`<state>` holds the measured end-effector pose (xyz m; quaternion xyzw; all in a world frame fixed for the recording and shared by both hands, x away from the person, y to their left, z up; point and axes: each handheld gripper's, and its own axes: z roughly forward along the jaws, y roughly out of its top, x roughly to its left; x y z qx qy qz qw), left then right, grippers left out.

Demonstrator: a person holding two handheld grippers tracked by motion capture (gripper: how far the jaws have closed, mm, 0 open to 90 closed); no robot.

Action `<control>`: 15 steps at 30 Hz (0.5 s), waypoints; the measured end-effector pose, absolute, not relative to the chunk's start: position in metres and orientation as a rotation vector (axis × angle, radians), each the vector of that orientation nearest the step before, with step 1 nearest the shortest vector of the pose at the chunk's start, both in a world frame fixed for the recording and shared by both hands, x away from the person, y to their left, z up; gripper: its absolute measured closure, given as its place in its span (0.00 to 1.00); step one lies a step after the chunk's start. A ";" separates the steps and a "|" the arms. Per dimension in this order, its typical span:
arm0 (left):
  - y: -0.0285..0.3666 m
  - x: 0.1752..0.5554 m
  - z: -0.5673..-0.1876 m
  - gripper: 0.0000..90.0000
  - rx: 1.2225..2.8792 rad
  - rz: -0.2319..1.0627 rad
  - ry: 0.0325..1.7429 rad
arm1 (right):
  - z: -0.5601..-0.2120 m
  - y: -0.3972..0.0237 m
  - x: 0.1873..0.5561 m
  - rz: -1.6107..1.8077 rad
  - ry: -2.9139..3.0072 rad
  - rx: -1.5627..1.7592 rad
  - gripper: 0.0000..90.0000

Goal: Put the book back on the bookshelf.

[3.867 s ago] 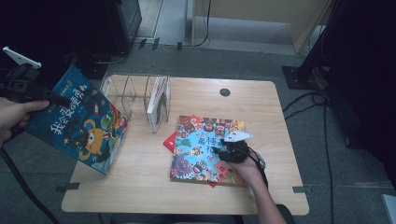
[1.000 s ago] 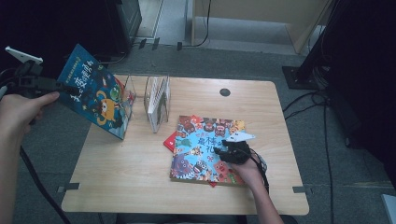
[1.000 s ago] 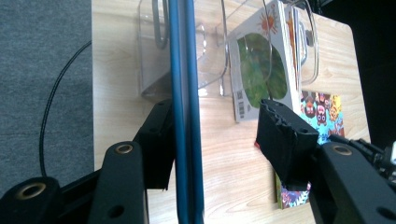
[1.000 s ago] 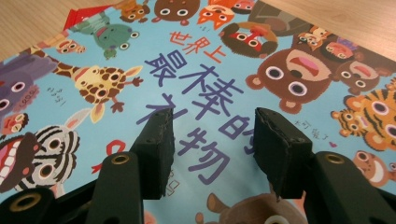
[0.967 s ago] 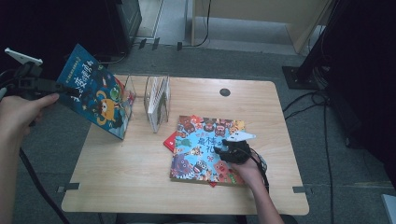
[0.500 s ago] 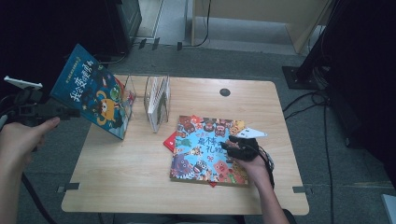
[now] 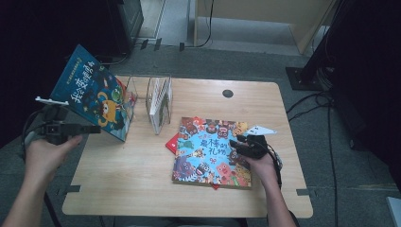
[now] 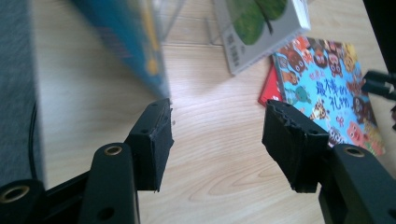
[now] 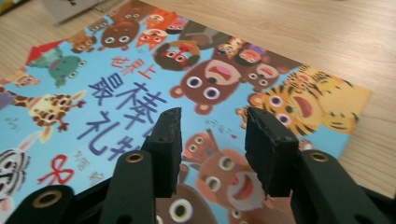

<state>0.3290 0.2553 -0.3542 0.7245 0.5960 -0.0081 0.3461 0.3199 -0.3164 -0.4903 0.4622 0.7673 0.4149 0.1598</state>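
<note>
Jaws of both grippers, left gripper [image 8: 217, 140] and right gripper [image 9: 212, 140], gape empty.

A light wooden table [image 7: 142, 189] with rounded corners stands on a grey floor [image 7: 236, 61], a round dark cable port [image 7: 228, 93] set near its far edge. Strips of tape [image 7: 302, 192] mark the near corners. Black cables [image 7: 326, 101] trail across the floor at the right, beside a dark stand base [image 7: 302, 75]. A pale wooden panel [image 7: 265, 12] runs along the back, and a dark cabinet [image 7: 125, 21] sits at the far left. The edges lie in shadow.
</note>
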 end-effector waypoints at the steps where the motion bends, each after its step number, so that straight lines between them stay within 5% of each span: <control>1: 0.251 0.330 -0.358 0.47 1.881 -0.026 1.547 | -0.491 -0.318 0.320 1.182 2.191 1.331 0.65; 15: 0.203 0.340 -0.398 0.47 1.949 -0.089 1.468 | -0.494 -0.345 0.318 1.116 2.109 1.433 0.84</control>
